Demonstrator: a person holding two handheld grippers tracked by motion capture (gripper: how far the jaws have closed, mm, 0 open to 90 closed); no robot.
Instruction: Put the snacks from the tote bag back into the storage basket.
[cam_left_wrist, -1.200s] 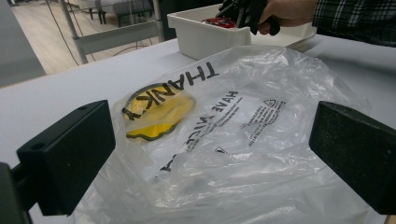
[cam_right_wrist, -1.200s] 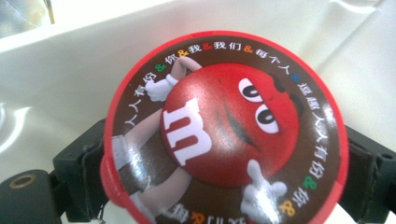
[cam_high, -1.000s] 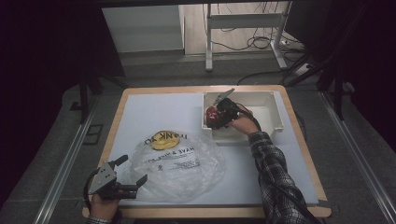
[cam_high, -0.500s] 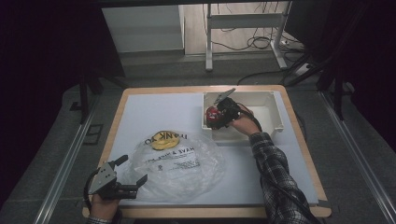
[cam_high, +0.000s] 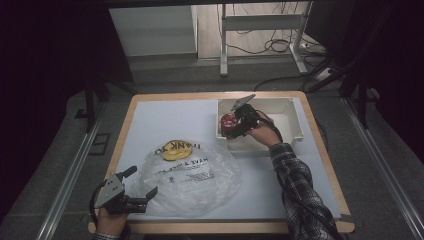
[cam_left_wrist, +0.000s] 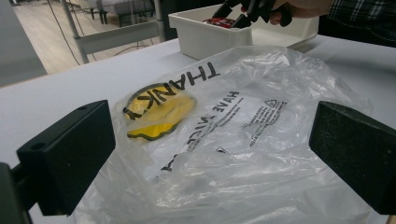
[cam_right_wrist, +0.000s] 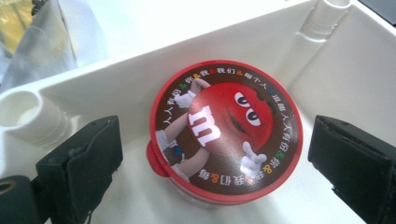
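Observation:
A red candy cup (cam_right_wrist: 226, 128) with a cartoon lid stands in the left end of the white bin (cam_right_wrist: 116, 79). My right gripper (cam_right_wrist: 219, 158) reaches down over it. Its jaws have just been opening and stand open on either side of the cup, with a gap at each pad. From above, the cup (cam_high: 229, 121) sits under the right gripper (cam_high: 234, 125) inside the bin (cam_high: 295, 125). My left gripper (cam_high: 141, 181) rests open at the table's near left, pointing at a clear plastic bag (cam_high: 190, 175). A yellow item (cam_left_wrist: 159, 109) lies inside the bag (cam_left_wrist: 233, 140).
The bin's right half holds nothing I can see. The white tabletop (cam_high: 160, 120) has a wooden rim. Beyond it are a metal frame's legs (cam_high: 224, 45) and cables on the floor. Dark rails run along both sides of the table.

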